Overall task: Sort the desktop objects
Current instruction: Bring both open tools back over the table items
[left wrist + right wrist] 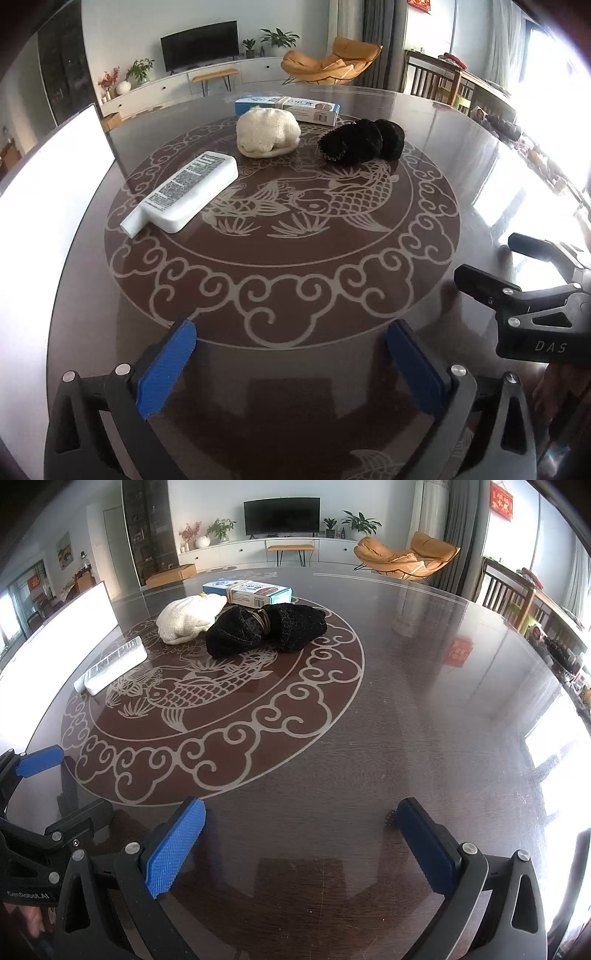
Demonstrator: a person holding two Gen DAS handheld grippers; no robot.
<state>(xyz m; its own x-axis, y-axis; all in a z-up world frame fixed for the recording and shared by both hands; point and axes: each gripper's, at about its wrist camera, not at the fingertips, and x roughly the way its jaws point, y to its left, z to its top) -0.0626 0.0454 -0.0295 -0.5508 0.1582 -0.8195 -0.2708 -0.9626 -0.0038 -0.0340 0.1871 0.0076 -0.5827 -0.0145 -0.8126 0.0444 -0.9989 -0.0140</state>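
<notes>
Blue ribbed pads frame the bottom of both my views. My left gripper has its fingers spread wide with nothing between them, hovering over the near edge of the dark glossy table. My right gripper is the same, fingers well apart and holding nothing; in the left view it shows as black fingers at 3 o'clock. Beyond the pads runs the pale cloud-scroll ring and the carp pattern set into the tabletop.

From the left wrist view, a white flat bottle lies on its side at 10 o'clock, label up, cap end toward me. Farther off at 12 o'clock sits a cream knitted bundle, and just beside it at 1 o'clock a black knitted bundle; from the right wrist the two appear to touch. Behind them lies a blue and white box, close against the cream bundle. A white board stands at the table's 9 o'clock edge.
</notes>
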